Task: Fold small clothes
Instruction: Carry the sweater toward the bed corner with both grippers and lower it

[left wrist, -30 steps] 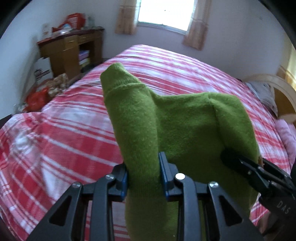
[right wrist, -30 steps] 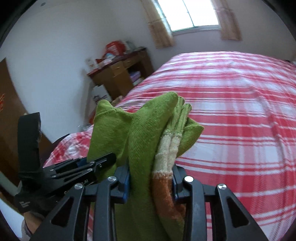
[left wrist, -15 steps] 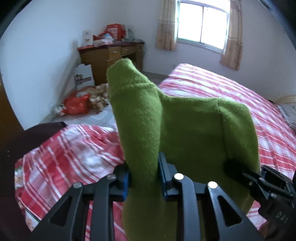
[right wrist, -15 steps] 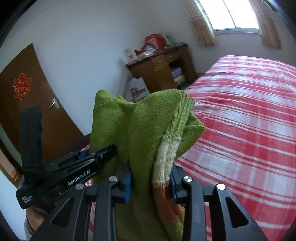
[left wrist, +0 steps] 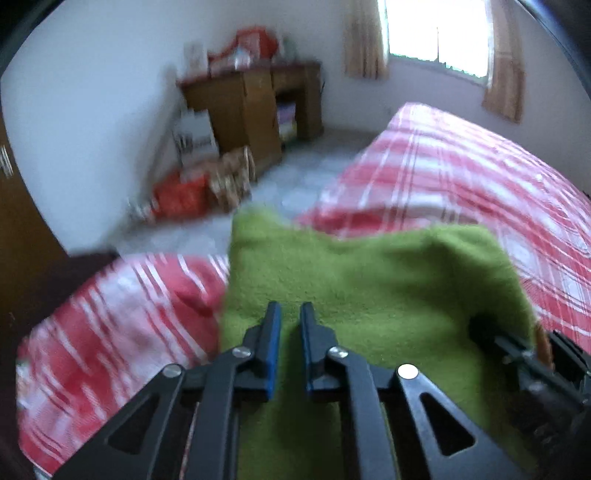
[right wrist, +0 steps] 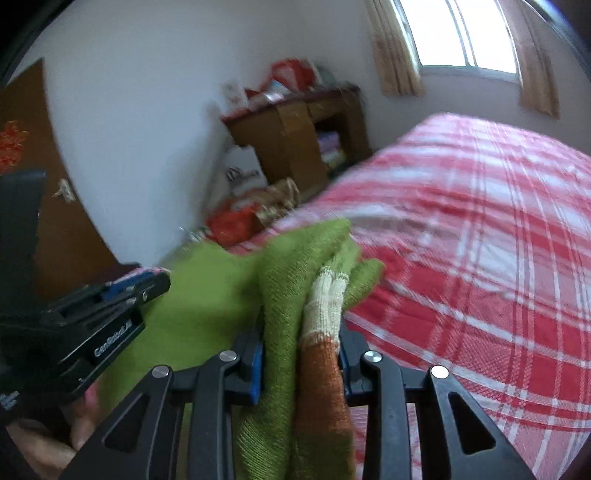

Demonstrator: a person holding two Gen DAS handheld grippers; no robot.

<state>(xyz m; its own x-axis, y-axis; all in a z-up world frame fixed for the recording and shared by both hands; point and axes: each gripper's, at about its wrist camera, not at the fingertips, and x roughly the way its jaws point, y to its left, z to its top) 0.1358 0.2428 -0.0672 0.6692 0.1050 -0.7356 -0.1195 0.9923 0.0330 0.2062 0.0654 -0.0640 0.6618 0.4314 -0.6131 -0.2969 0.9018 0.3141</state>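
Between the pads of the right tongs (right wrist: pixel 300 334) a bunched fold of the green knitted garment (left wrist: pixel 369 280) is clamped. The right tongs are clenched on this fold; a cream band and an orange band of the same knit show at the clamped edge, and the fabric rises above the fingertips and hangs below them.

The left tongs (left wrist: pixel 290 310) are closing. A narrow gap shows between the blue pads, and no fabric is seen pinched in it; the garment lies under and just beyond the fingertips. From the right wrist view, the left tongs sit to the left of the right tongs, with their fingers laid across the green fabric.

The garment spans from one pair of tongs to the other as a broad green sheet. Its far edge lies ahead of both pairs of tongs, over the near corner of the bed (left wrist: pixel 461 166), which carries a red-and-white checked cover. Both views are blurred, so it cannot be told whether the sheet rests fully on the cover.

Well ahead of the tongs and to their left stands a wooden table (left wrist: pixel 251 107) against the wall, with red bags (left wrist: pixel 181 195) on the floor beside it. A curtained window (left wrist: pixel 436 33) is ahead and to the right.
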